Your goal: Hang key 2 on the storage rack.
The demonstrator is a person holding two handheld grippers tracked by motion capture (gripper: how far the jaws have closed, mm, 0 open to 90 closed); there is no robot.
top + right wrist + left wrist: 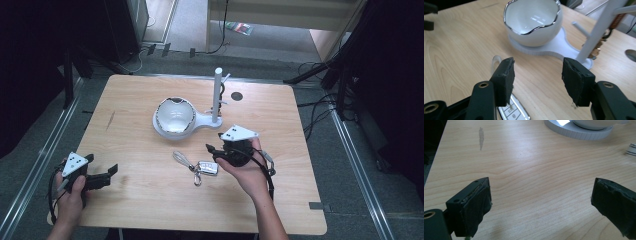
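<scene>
Near the table's middle, just front of the white bowl stand [177,120], lay the key fob [208,167] w/ its pale strap [182,159] and metal clip [197,177]. We read that as the thing being gone after, since the right gripper [216,152] hung right beside it, tips pointing toward the table's left side. Fob sat just below and slightly left of those tips in the high view; its long axis ran roughly left-right, strap trailing off up-left toward the bowl.

In the right gripper view the jaws stood apart w/ nothing between the pads, bare wood showing in the gap. The fob [510,113] was tucked low under the left pad, mostly cut off by the frame bottom, so we couldn't tell button layout or exact orientation. Strap loop [495,60] peeked out behind that same jaw. We judged the gripper needed to drop and shift a bit toward that pad's side to bracket the fob across its short width.

Left gripper [102,177] sat well apart at the front-left table [140,200] edge, jaws wide, nothing between them; left gripper view gave wood, a slice of the stand base [579,132] and a striped bit [631,149] at the right edge, too cropped to ID. Right hand [247,172] was clearly nearer.

Things hanging on the stand's post [217,95] were too small to make out.
</scene>
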